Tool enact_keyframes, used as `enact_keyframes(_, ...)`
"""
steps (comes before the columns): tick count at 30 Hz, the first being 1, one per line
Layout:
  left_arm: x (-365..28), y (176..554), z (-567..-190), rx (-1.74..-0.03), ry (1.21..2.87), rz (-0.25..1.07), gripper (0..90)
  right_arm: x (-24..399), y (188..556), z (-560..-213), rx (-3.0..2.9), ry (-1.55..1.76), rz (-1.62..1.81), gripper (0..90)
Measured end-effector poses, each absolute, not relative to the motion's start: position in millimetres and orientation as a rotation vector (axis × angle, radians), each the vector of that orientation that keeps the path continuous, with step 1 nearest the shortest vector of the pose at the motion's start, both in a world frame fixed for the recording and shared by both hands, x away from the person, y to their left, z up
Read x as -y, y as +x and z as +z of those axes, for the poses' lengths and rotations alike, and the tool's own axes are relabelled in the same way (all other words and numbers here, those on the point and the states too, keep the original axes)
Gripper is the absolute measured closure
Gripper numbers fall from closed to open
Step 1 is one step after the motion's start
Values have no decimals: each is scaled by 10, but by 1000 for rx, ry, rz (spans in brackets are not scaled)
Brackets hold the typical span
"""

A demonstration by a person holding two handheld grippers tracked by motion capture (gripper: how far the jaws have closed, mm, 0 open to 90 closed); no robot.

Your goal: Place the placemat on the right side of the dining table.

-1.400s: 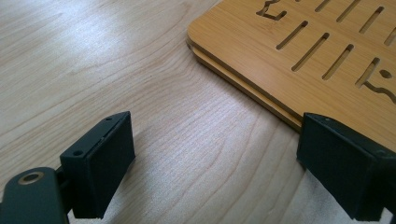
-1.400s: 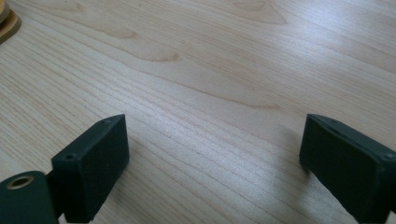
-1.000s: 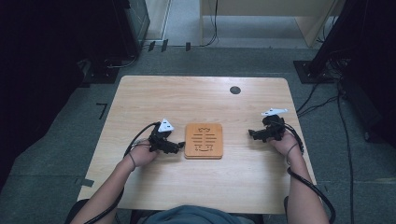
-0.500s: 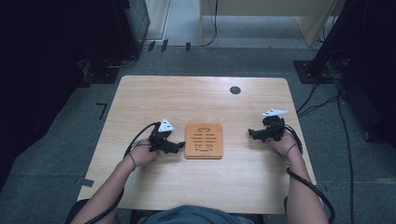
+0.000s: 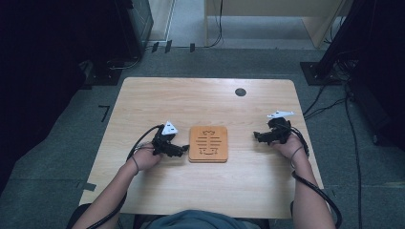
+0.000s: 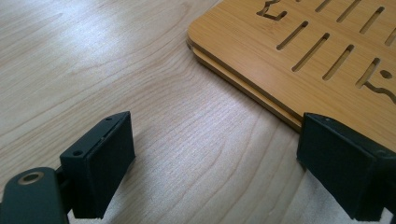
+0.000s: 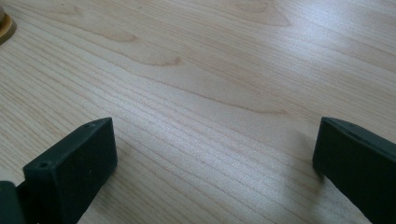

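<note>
A square bamboo board with cut-out slots lies flat at the table's middle. My left gripper rests on the table just left of it, pointing at its left edge. In the left gripper view the board takes up the upper right, and my left gripper stands open, its right jaw close to the board's edge with bare table between the jaws. My right gripper sits to the right of the board, apart from it. In its own view the right gripper is open over bare wood.
The light wooden table has a small dark round cap near its far edge. Cables trail from both grippers off the table's near side. Dark equipment and cables stand on the grey floor around the table.
</note>
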State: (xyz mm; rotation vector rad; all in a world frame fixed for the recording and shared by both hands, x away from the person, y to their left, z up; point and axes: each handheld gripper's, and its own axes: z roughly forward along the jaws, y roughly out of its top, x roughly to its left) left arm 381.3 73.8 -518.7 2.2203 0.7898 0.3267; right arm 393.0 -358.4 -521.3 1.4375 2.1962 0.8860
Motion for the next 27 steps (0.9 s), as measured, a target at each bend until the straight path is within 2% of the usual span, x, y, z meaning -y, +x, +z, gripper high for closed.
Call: enact_keyframes(27, -737, 3816, -5188, -790, 2220, 327, 102, 3534, 4045, -5114, -2243, 1557, 729, 0)
